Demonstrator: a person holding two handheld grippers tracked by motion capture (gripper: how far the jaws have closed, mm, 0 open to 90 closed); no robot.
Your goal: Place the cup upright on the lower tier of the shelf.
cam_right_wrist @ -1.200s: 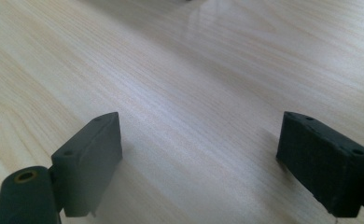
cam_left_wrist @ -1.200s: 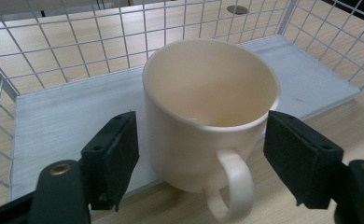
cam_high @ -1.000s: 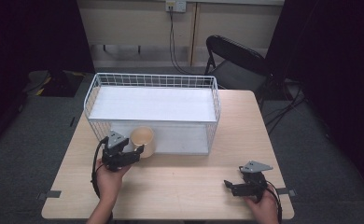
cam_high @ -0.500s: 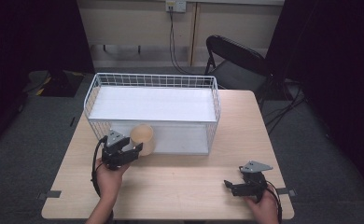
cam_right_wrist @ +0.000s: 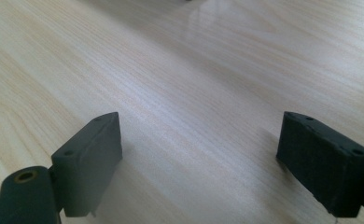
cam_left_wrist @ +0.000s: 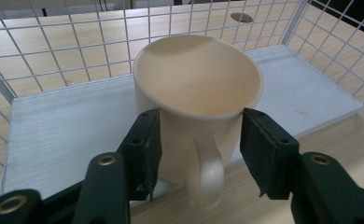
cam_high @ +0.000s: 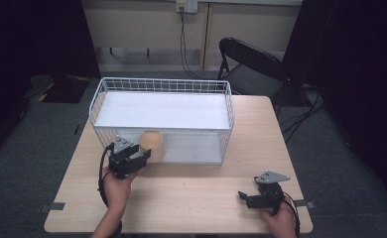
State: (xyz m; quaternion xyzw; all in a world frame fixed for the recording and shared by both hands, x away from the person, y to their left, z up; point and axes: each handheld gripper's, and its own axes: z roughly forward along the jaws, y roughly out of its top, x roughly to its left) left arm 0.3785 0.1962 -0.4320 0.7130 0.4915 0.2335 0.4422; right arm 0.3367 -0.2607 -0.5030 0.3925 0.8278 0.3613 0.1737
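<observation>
Dark curtains and a folding chair stood behind the pale wooden table, on which a white wire basket with a flat white floor took up the far half. The step in hand looked like lifting the cream mug over the basket's near wall and setting it on the white floor. To do that well, the grip probably needed to stay firm on the mug's body, the mug level, and its base raised clear of the top wire before any forward travel; the handle, pointing back toward the camera, was best kept away from the mesh.

The left gripper pinched the mug between its two black jaws, one pad on each side of the body just under the rim, handle hanging between them. Seen from above, the mug sat at the basket's near-left corner, against the front wire. The right gripper rested low over bare wood near the table's front right, jaws spread wide with nothing between them.
</observation>
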